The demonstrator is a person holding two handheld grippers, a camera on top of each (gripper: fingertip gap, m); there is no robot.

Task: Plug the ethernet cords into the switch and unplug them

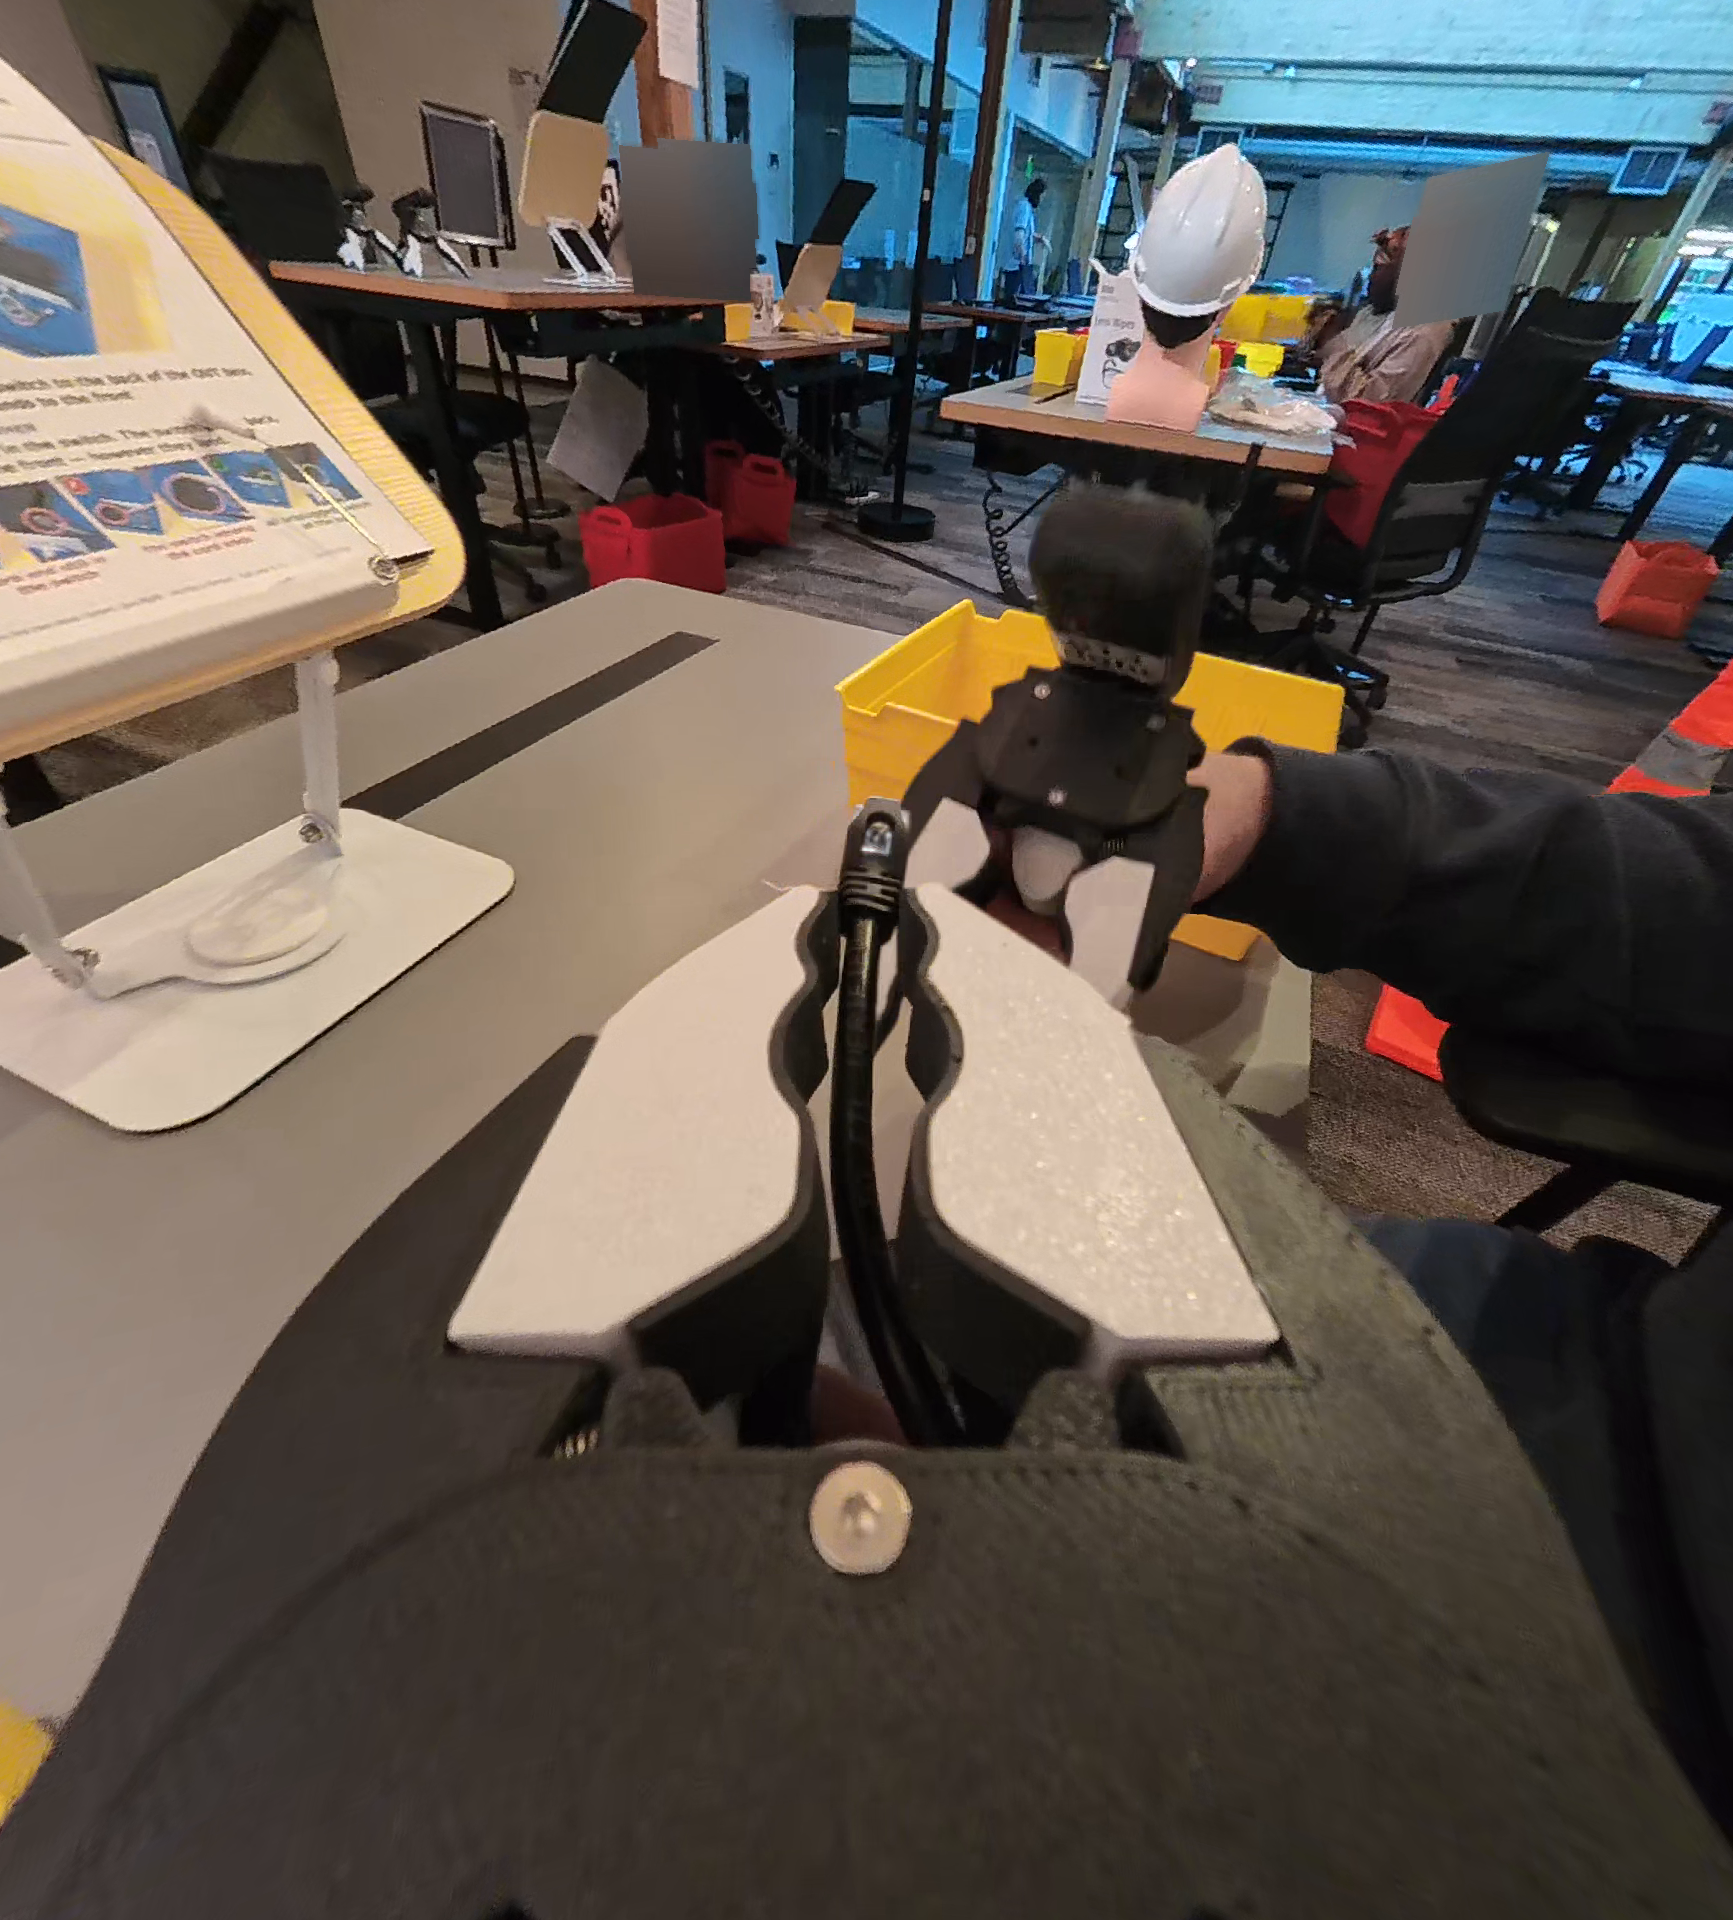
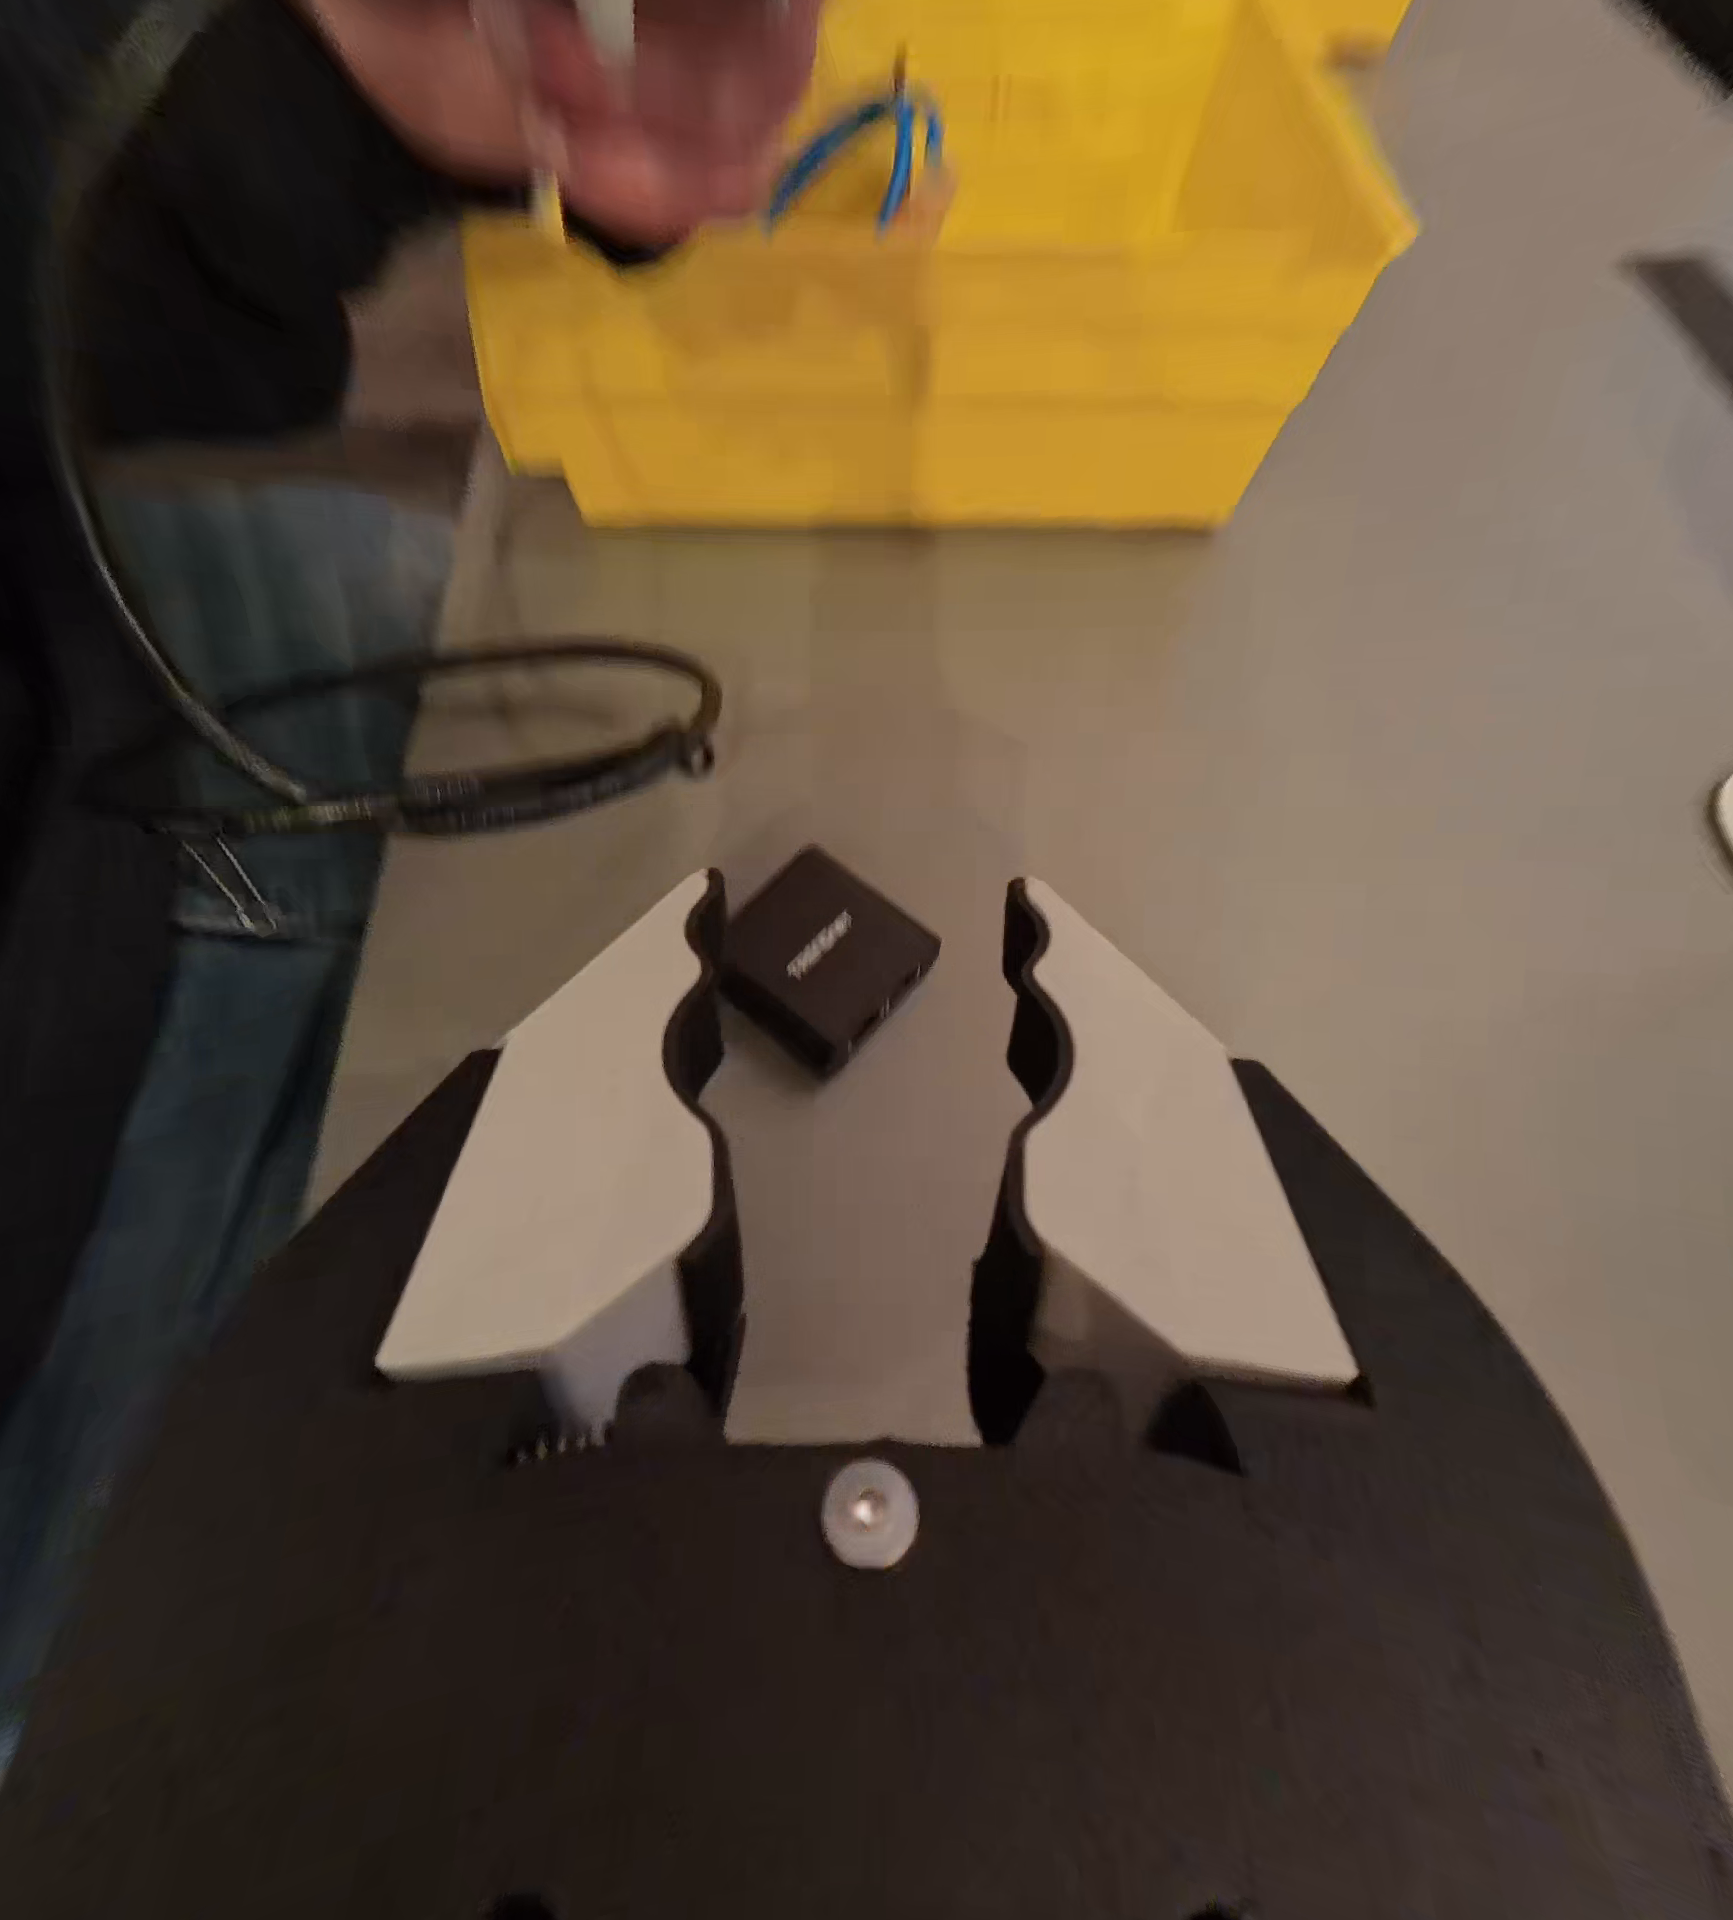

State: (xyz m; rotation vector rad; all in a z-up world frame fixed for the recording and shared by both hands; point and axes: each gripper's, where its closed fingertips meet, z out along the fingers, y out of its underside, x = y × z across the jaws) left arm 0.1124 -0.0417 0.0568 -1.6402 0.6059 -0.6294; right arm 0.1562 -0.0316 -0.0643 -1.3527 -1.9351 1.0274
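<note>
My left claw point(image 1: 867, 904) is clamped on a black cord point(image 1: 857, 1091), plug point(image 1: 877, 831) poking up past the tips at frame centre, so the pick-up looks done. My right claw point(image 2: 862, 894) gapes wide, gripping nothing, hovering over the switch point(image 2: 826, 961), which sits on the grey tabletop point(image 2: 1361, 779) just beyond the tips, mid-frame, its ports turned toward the lower right. Nothing is plugged in as far as I can see: the ports look bare, so by my reckoning every plug-in and every unplug is yet to come. The cord's slack loops at left centre of the right view and hangs off the tabletop's edge. A yellow bin point(image 2: 945, 364) stands at the top of that view with blue cords point(image 2: 893, 145) inside, blurred. Hard to read: the ports themselves are tiny and soft, the hand point(image 2: 654, 114) at the top is smeared by motion, and from the left view the switch is out of sight altogether.
</note>
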